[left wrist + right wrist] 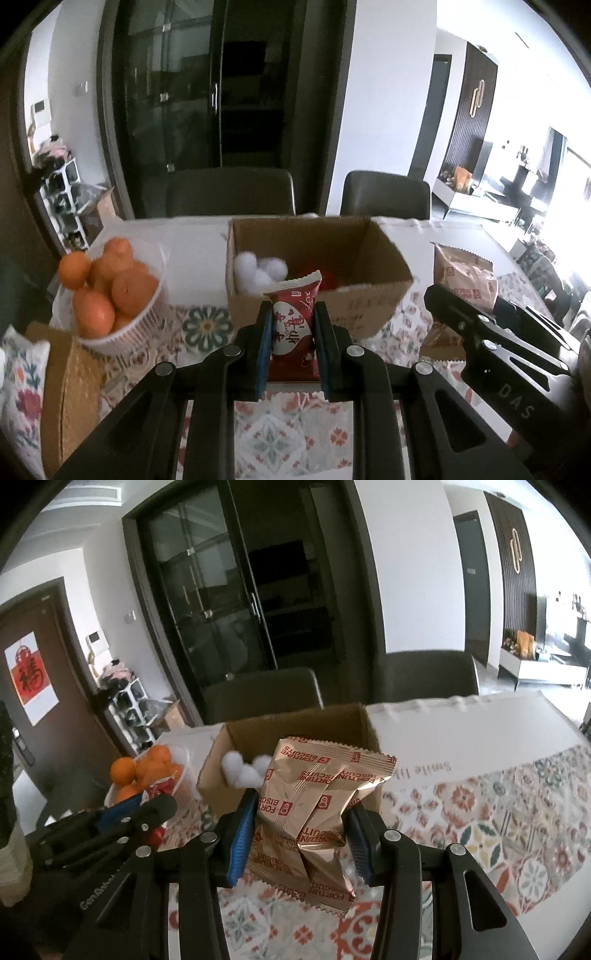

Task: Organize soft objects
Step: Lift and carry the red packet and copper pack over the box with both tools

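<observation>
Blue pads of the left gripper (pixel 290 325) are clamped on a red snack packet (pixel 293 325), held above the patterned tablecloth (pixel 288 435). A gold biscuit packet (pixel 310 812) is pinched by the right gripper (pixel 301 812). Just beyond stands an open cardboard box (pixel 369 295) with white cotton balls (pixel 258 271) inside. A bowl of oranges (pixel 107 291) sits left. A red door hanging (pixel 29 675) is seen only from the right wrist.
</observation>
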`<move>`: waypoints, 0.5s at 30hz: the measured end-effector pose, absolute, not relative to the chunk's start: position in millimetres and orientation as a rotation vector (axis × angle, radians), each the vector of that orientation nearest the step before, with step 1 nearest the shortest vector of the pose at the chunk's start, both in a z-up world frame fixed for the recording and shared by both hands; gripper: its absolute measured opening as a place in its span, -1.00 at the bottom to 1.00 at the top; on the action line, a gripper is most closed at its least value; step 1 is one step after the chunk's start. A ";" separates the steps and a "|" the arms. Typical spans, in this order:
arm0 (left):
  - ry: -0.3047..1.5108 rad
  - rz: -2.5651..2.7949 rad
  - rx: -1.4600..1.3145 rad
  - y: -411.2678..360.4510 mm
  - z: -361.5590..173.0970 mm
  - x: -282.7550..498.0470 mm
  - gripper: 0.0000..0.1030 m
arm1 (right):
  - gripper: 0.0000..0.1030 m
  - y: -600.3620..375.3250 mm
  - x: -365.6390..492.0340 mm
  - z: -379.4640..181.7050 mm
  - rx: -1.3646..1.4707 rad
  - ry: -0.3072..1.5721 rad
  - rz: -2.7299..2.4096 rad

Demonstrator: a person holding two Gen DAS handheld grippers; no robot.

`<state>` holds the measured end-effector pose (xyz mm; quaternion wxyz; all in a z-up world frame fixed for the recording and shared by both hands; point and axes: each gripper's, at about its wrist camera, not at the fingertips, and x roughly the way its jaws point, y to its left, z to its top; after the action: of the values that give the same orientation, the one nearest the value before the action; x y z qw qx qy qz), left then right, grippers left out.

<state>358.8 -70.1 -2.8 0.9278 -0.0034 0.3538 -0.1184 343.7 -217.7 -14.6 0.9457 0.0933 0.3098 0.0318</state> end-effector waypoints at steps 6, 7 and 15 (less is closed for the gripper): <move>0.684 -0.248 0.003 -76.2 16.4 383.1 -0.57 | -0.10 -222.5 371.2 5.3 0.177 0.597 0.059; 0.679 -0.247 0.003 -76.3 18.4 386.7 -0.57 | -0.10 -223.7 374.9 7.6 0.180 0.595 0.061; 0.671 -0.244 0.012 -80.7 29.1 423.5 -0.57 | -0.10 -224.2 412.0 14.6 0.161 0.602 0.078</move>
<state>423.5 -80.7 29.1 0.9370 0.0057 0.3283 -0.1192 412.0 -224.2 14.6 0.9511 0.0794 0.2961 0.0382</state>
